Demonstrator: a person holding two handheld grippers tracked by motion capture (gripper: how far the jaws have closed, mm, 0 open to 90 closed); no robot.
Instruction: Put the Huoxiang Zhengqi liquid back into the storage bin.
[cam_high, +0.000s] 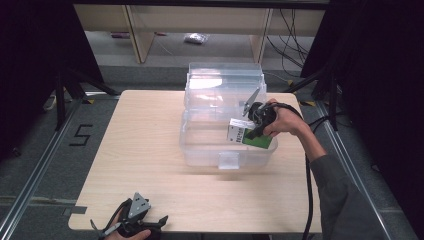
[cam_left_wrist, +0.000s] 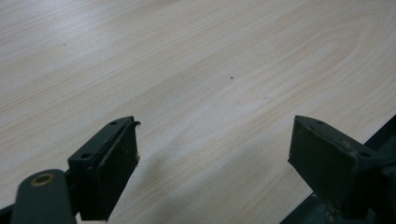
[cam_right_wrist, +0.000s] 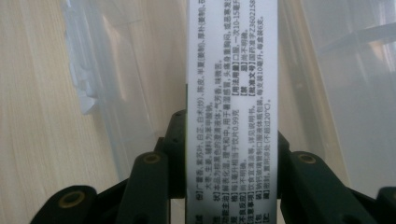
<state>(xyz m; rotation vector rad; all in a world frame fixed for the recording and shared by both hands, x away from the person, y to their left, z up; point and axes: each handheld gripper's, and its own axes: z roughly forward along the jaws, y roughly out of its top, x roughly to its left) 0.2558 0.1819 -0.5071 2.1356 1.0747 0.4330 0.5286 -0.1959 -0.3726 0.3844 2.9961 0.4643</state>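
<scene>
Nearest to us, at the near edge of the wooden surface (cam_high: 150, 150), we see the left claw (cam_high: 150, 226) resting low in the person's hand, its jaws released and spread wide with only bare wood grain between them. Beyond it, toward the far middle of the surface, sits the clear plastic bin (cam_high: 227, 155), its transparent lid (cam_high: 225, 82) tipped up behind it. Over the bin's right half we find the right claw (cam_high: 248, 134), clenched on a green and white medicine box (cam_high: 252, 137). The box hangs tilted inside the bin's open top, near its right wall. In the right gripper view the box's white printed face (cam_right_wrist: 232, 93) runs upward between the two black jaws, which press against its opposite sides, with the bin's cloudy walls around it.
</scene>
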